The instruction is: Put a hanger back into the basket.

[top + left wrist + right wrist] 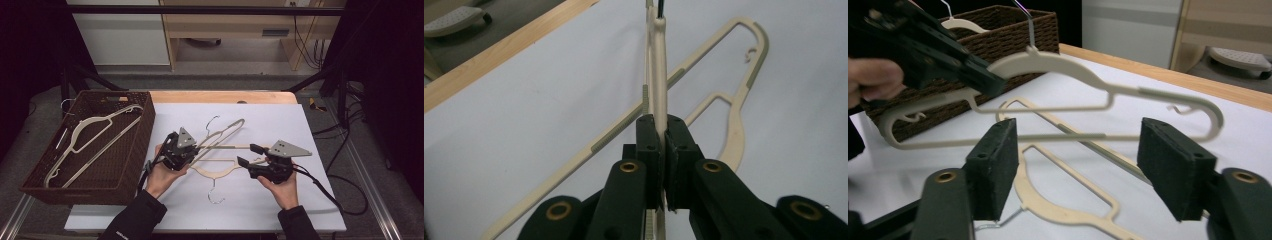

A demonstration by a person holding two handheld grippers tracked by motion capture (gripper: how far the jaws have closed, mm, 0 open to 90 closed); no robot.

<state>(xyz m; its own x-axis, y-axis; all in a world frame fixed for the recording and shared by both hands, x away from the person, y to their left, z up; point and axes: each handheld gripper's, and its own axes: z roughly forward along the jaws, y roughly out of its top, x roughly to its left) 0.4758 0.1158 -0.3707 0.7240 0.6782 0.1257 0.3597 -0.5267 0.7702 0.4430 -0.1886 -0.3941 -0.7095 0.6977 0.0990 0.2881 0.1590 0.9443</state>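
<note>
My left gripper (195, 148) (663, 135) is shut on one arm of a cream plastic hanger (226, 134) (658, 70) and holds it tilted above the white sheet. In the right gripper view this raised hanger (1063, 62) hangs from the left gripper (993, 82) at the upper left. A second cream hanger (216, 171) (734, 120) (1048, 200) lies flat on the sheet below it. My right gripper (250, 155) (1080, 150) is open just right of both hangers, its jaws wide apart with nothing between them.
A brown wicker basket (145, 132) (998, 20) stands at the left edge of the sheet, with another cream hanger (95, 132) (960, 22) inside. The white sheet (280, 120) covers a wooden table (225, 96). Cables trail off to the right.
</note>
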